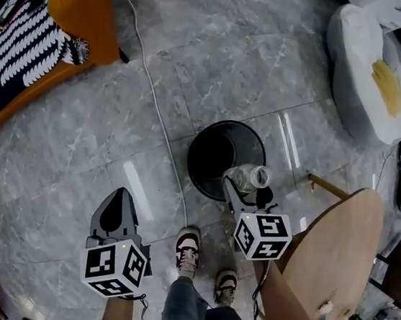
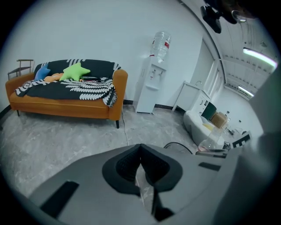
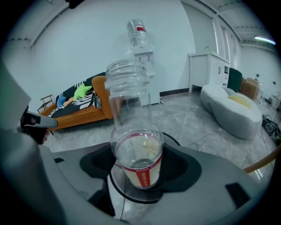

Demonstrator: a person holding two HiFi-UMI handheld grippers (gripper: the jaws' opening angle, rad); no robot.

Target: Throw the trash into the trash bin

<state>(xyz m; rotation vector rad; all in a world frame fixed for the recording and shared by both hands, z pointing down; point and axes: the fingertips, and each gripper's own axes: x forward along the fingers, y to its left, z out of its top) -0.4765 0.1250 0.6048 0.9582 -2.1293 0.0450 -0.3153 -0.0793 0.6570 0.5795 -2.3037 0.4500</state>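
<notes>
Right tool clamped low on clear plastic bottle, at red label, held over near rim of black trash bin on floor. Bottle looks light, thin-walled, slick, crushable, so body grip suits. Left tool closed, empty.

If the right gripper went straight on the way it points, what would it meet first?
Probably the black trash bin: its mouth lies just beyond the clear bottle the right gripper holds, though depth is unclear.
</notes>
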